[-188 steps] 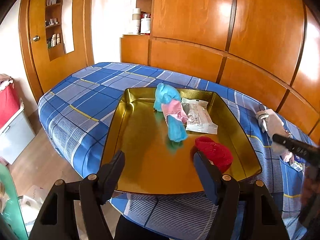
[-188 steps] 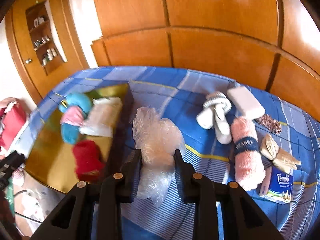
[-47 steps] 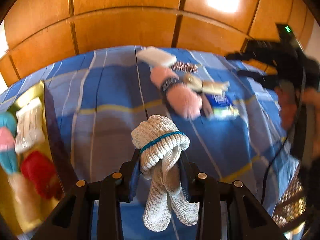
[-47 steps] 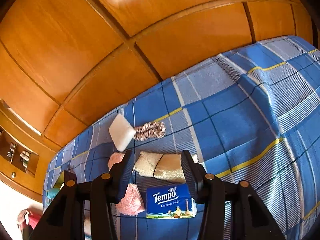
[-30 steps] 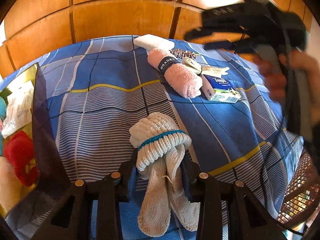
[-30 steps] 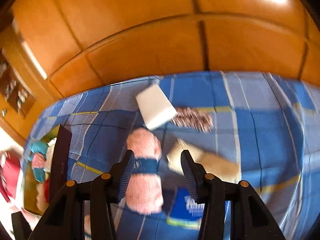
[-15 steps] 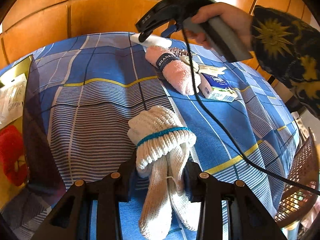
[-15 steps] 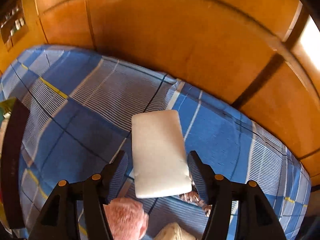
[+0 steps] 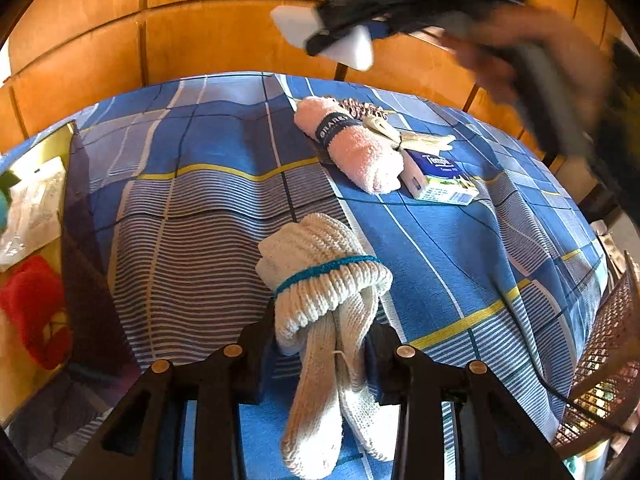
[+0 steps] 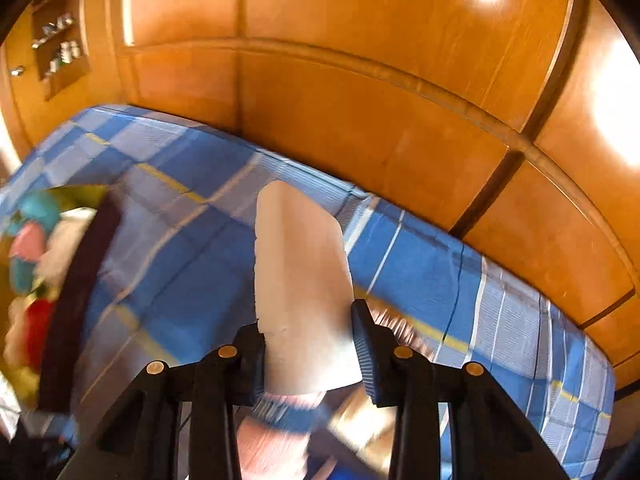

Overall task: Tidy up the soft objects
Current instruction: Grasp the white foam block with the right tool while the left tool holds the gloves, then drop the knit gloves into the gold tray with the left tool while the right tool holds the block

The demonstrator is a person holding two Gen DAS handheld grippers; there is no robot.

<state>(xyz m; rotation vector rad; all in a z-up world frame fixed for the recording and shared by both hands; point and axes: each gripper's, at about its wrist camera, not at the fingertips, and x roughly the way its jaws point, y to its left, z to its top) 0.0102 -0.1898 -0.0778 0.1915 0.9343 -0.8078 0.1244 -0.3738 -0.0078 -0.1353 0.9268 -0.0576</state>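
My left gripper [image 9: 320, 332] is shut on a bundle of white knit socks [image 9: 324, 268] with a teal band, held just over the blue plaid bed [image 9: 200, 220]. In the right wrist view my right gripper [image 10: 306, 324] has its jaws closing on a white foam block [image 10: 300, 248], and the pads press its sides. The left wrist view shows that block [image 9: 296, 26] lifted high above the bed, in front of the wooden wall, with a blurred hand [image 9: 520, 52] behind it. At the left edge sits a gold tray [image 9: 44, 144] with a red soft item [image 9: 32, 304] inside.
A pink rolled towel [image 9: 356, 152], a tissue pack [image 9: 440, 180], a beige cloth [image 9: 424, 140] and a striped scrunchie [image 9: 360, 106] lie at the back of the bed. A wire basket [image 9: 612, 344] stands off the bed's right side. Wood panels [image 10: 360, 80] back the bed.
The right gripper came down around the white block, closed on it and lifted it off the bed while rolling. The left gripper stayed put with the socks.
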